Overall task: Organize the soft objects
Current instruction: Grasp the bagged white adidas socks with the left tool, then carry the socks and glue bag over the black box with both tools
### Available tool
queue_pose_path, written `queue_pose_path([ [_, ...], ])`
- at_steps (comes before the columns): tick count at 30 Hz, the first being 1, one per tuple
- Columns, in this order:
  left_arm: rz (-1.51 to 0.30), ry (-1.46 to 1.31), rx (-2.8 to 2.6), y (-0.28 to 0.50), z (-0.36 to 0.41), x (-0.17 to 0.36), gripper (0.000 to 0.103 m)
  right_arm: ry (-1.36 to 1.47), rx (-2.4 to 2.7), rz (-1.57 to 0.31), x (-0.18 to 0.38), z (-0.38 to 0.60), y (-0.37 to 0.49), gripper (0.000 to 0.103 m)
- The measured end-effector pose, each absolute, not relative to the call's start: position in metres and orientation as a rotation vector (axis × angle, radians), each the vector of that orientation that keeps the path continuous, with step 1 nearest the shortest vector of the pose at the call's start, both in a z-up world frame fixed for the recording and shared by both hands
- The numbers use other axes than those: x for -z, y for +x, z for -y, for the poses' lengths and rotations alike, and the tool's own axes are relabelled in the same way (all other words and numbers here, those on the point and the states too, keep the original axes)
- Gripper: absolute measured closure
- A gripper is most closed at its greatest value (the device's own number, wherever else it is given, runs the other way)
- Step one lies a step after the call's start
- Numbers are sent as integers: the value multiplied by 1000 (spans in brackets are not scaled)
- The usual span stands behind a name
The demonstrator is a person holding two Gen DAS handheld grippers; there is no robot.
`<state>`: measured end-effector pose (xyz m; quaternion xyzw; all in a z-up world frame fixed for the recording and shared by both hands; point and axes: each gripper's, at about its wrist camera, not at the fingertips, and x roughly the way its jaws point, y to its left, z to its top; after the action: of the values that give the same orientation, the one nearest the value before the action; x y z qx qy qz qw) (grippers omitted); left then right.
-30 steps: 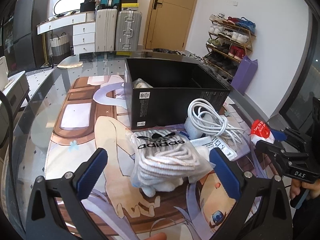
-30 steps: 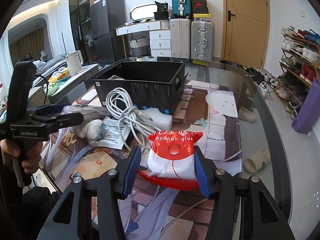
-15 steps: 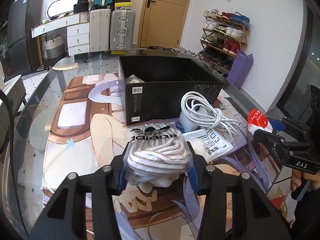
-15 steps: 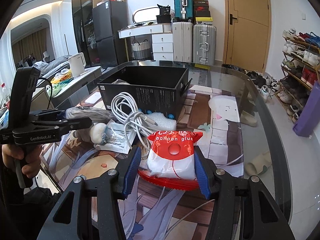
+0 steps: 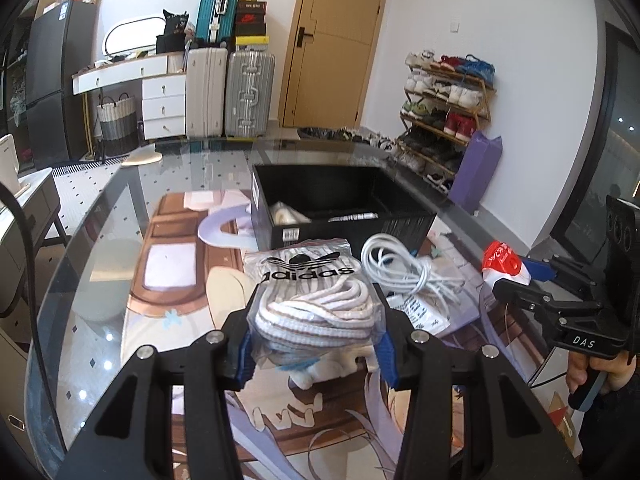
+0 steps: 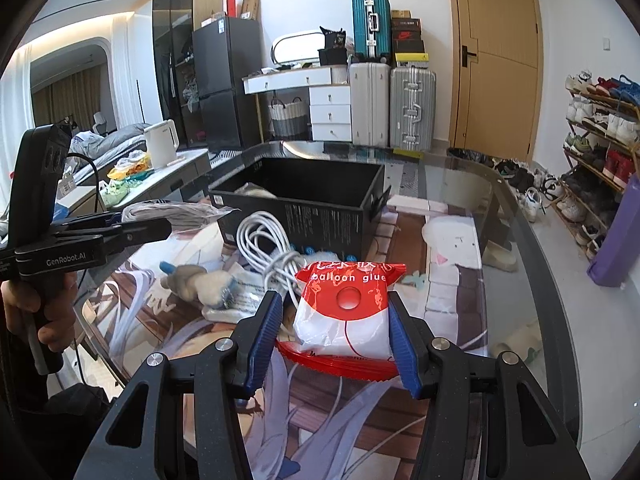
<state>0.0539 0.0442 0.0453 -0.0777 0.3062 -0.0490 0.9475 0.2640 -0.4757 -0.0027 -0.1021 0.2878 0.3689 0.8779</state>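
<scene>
Both tongs gripping packets above the tabletop

The left tongs (image 5: 314,340) pinch the Adidas sock bag (image 5: 310,292) in front of the black box (image 5: 344,216); the right tongs (image 6: 334,338) pinch the balloon glue packet (image 6: 346,312) near the white cable (image 6: 266,252), over the glass tabletop (image 6: 516,264).

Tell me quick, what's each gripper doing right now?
Left gripper: closed on the bag of socks.
Right gripper: closed on the balloon glue packet.
</scene>
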Motion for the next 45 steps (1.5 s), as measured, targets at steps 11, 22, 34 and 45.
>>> queue_pose_path([
  [11, -560, -138, 92, 59, -45, -63, 56, -186, -797, -520, -19, 468, 265, 50],
  [22, -518, -120, 90, 73, -45, -78, 56, -197, -825, -467, -40, 449, 275, 50],
  [34, -543, -109, 99, 100, -44, -78, 56, -231, -857, -461, -50, 419, 295, 50],
  [45, -588, -118, 85, 128, -46, -63, 56, -217, -877, -488, -45, 400, 326, 50],
])
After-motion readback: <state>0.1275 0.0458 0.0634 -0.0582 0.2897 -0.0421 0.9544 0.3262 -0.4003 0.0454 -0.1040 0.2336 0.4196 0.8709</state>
